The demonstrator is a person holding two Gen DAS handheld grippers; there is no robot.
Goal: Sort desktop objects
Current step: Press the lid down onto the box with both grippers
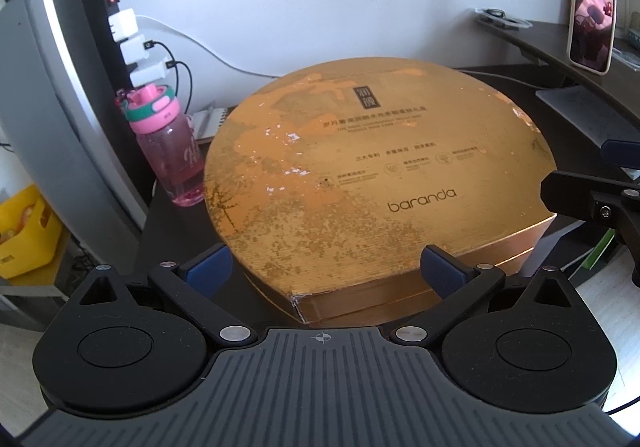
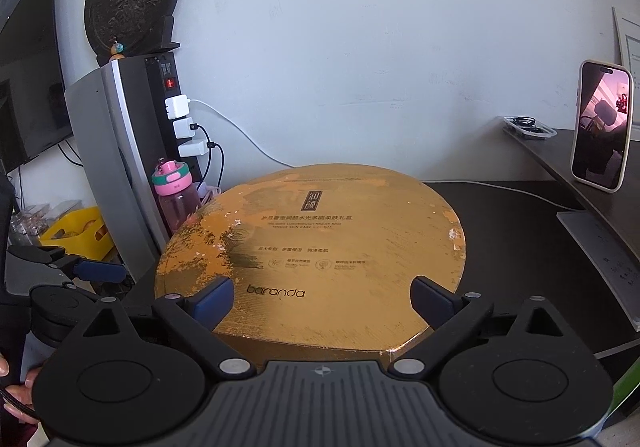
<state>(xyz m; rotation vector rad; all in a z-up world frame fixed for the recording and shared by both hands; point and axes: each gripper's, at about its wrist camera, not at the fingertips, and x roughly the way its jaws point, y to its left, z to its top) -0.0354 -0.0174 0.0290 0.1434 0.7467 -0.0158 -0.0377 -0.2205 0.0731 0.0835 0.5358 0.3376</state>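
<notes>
Nearby, yellow crate [image 2: 80,233] holds round orange things.

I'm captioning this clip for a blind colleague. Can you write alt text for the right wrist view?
A large gold box printed "baranda" lies flat on a dark desk, with the open right gripper just in front of its near edge, holding nothing. A pink water bottle stands to its left beside a power strip; a phone leans at right.

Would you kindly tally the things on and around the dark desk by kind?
Gold gift box: 1
Pink water bottle: 1
Phone: 1
White chargers: 3
Yellow crate: 1
Total: 7
</notes>
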